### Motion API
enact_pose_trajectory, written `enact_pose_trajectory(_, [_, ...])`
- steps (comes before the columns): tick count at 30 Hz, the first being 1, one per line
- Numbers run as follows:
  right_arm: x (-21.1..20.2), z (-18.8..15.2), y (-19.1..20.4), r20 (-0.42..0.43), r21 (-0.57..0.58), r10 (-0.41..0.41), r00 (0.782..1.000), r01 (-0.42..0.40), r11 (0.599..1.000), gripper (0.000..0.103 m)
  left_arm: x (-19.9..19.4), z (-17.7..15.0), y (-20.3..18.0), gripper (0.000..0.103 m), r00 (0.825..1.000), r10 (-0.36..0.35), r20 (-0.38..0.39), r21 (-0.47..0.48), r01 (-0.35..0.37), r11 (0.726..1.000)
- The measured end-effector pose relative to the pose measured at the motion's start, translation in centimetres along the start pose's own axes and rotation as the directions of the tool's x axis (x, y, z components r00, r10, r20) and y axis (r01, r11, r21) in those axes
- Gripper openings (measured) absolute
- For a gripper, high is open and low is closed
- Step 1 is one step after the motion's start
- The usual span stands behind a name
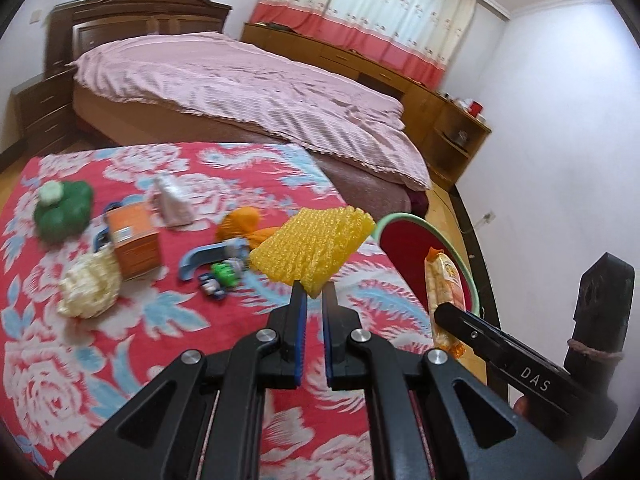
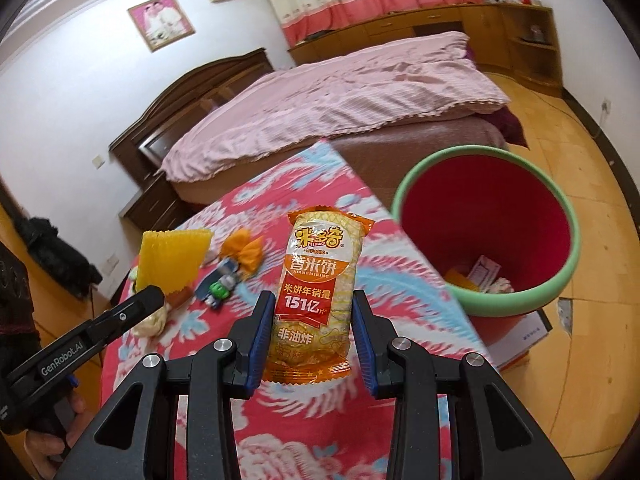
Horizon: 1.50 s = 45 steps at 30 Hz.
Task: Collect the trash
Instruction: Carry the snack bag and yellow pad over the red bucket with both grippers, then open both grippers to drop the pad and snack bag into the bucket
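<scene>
Left gripper (image 1: 314, 294) pressed together, yellow foam net (image 1: 312, 246) pinched by lower corner; net's long axis tilted toward 2 o'clock, held above floral cloth (image 1: 100, 340).

Right gripper (image 2: 312, 312) pinched on rice cracker pack (image 2: 316, 280) at mid-body; pack upright, long axis 12–6, top seal at 12.

Red bin w/ green rim (image 2: 532, 304) at 2 o'clock from pack, on floor beside the cloth-covered surface; scraps seen inside.
</scene>
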State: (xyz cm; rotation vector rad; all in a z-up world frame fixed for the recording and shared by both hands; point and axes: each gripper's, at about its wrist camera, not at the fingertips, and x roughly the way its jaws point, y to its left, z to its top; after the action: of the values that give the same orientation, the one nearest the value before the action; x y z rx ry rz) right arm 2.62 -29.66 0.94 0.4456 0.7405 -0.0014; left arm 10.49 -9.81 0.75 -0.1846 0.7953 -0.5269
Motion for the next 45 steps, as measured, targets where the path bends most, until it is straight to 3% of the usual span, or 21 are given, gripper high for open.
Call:
enact_pose_trajectory(11, [-1.1, 1.6, -4.9, 0.039, 0.105, -0.057, 0.998, 0.053, 0.993, 0.038, 3.3, 1.9, -5.6, 0.006, 0.997, -0.076, -0.031, 0.091, 0.078, 0.993])
enact_pose_trajectory(26, [-1.6, 2.1, -10.3, 0.054, 0.213, -0.126, 0.991, 0.111, 0.971, 0.038, 8.7, 1.8, -11.1, 0.005, 0.980, -0.149, -0.130, 0.153, 0.168, 0.974])
enact_pose_trajectory(45, [0.4, 2.8, -14.7, 0.014, 0.277, -0.159, 0.987, 0.149, 0.949, 0.038, 15.8, 1.9, -13.8, 0.005, 0.958, -0.174, -0.229, 0.178, 0.217, 0.960])
